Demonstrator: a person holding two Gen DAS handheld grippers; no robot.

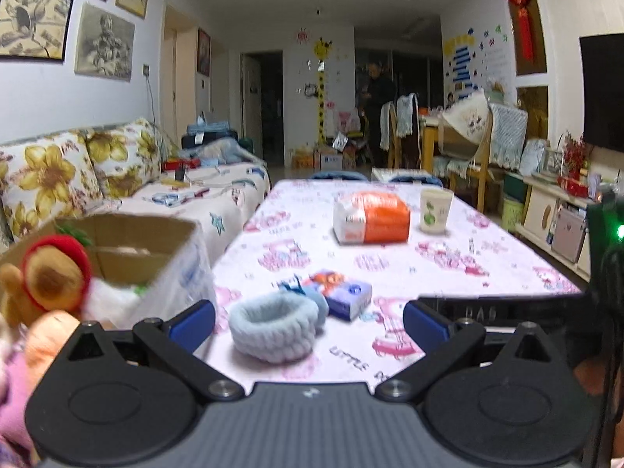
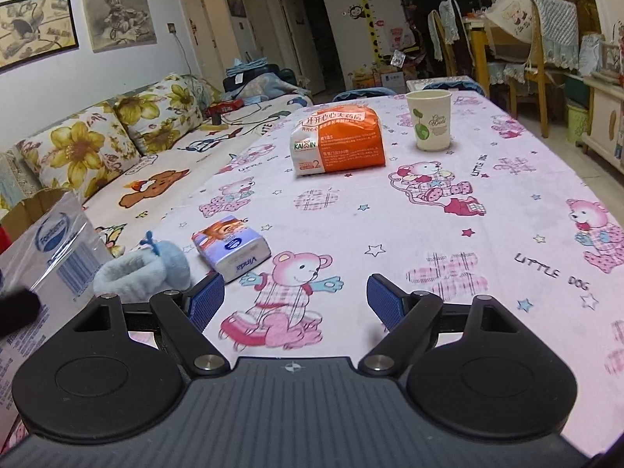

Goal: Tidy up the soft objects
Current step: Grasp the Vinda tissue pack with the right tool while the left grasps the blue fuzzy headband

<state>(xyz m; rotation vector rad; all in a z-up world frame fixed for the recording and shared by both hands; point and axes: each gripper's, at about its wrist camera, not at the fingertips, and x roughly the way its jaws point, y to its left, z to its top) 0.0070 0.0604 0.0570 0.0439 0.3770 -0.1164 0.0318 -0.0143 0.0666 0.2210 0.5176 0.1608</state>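
A light blue fluffy band point(image 1: 273, 325) lies on the table just in front of my left gripper point(image 1: 308, 321), which is open and empty with the band between its fingers' line. The band also shows in the right wrist view point(image 2: 142, 273) at the left. A small tissue pack point(image 1: 343, 292) point(image 2: 231, 247) lies beside it. A cardboard box point(image 1: 144, 245) stands at the left with plush toys point(image 1: 50, 273) in and beside it. My right gripper point(image 2: 295, 298) is open and empty above the tablecloth.
An orange and white bag point(image 1: 370, 216) point(image 2: 337, 140) and a paper cup point(image 1: 436, 210) point(image 2: 429, 121) stand further back on the table point(image 2: 507, 202). A sofa point(image 1: 97, 171) runs along the left. Chairs point(image 1: 468, 144) stand behind the table.
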